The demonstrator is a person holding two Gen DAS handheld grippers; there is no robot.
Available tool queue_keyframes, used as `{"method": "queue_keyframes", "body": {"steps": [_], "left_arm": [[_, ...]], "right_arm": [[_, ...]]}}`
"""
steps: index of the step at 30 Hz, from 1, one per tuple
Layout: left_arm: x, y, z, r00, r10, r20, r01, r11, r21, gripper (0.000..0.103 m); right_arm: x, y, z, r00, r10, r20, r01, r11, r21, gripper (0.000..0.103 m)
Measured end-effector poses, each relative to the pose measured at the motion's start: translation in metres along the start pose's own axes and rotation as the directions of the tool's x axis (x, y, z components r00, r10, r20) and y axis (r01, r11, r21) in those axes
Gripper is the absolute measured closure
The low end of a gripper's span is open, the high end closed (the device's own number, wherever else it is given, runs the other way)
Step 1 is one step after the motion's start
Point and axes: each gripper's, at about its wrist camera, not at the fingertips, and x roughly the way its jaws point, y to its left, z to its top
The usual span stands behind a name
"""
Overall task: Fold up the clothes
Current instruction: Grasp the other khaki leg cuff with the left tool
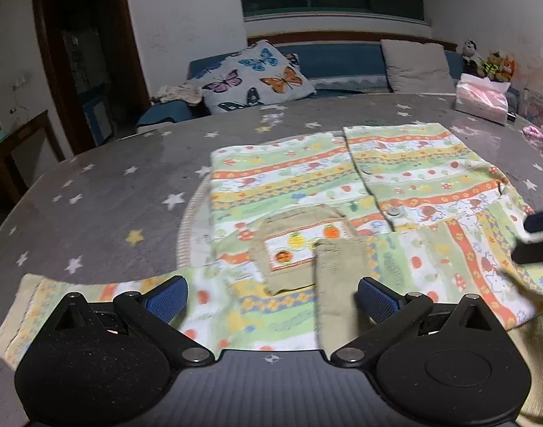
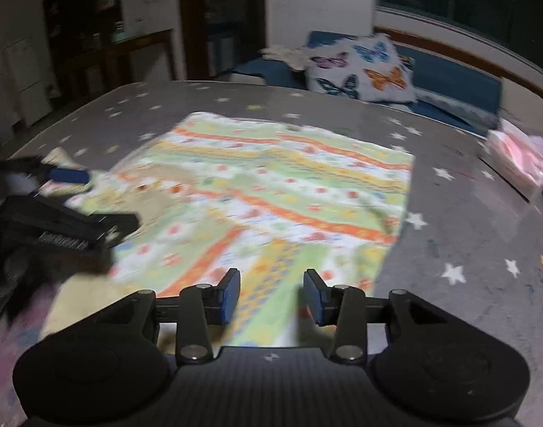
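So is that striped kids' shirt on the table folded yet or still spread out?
Spread out, not folded: the shirt lies flat and face up, its body open, button front and collar showing, one sleeve stretched sideways.

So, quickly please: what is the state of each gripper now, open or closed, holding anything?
Left gripper: open, holding nothing, above the patterned shirt.
Right gripper: open, holding nothing, also above the shirt.

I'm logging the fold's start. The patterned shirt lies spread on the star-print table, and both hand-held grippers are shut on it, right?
Not quite. The patterned shirt does lie spread on the star-print table, but both wrist views show the left hand-held gripper and right hand-held gripper open, gripping nothing.
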Motion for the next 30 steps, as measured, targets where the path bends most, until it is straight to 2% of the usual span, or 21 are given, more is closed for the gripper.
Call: {"method": "queue_keyframes", "body": {"steps": [2, 7, 15, 20, 25, 30], "left_arm": [[-0.007, 0.011, -0.003, 1.0, 0.014, 0.006, -0.014, 1.0, -0.023, 0.0], [-0.026, 0.045, -0.013, 0.998, 0.064, 0.019, -0.062, 0.994, -0.09, 0.0], [-0.042, 0.117, -0.034, 0.98, 0.2, 0.0, -0.195, 0.956, -0.22, 0.001], [-0.048, 0.161, -0.051, 0.964, 0.264, -0.033, -0.261, 0.916, -0.304, 0.007], [-0.051, 0.199, -0.064, 0.947, 0.315, -0.058, -0.313, 0.87, -0.38, 0.019], [-0.045, 0.218, -0.069, 0.946, 0.312, -0.083, -0.317, 0.847, -0.427, 0.033]], "right_arm": [[-0.001, 0.013, -0.005, 1.0, 0.019, -0.006, -0.019, 0.999, -0.029, 0.059], [-0.003, 0.037, -0.011, 1.0, -0.02, -0.001, 0.02, 0.991, -0.129, 0.059], [0.01, 0.066, 0.014, 0.997, 0.056, 0.047, -0.05, 0.99, -0.134, 0.058], [0.033, 0.086, 0.013, 0.997, 0.078, 0.007, -0.076, 0.982, -0.173, 0.057], [0.027, 0.091, 0.015, 0.997, 0.076, 0.017, -0.072, 0.979, -0.189, 0.057], [0.02, 0.091, 0.016, 0.996, 0.083, 0.027, -0.077, 0.98, -0.186, 0.057]]}}
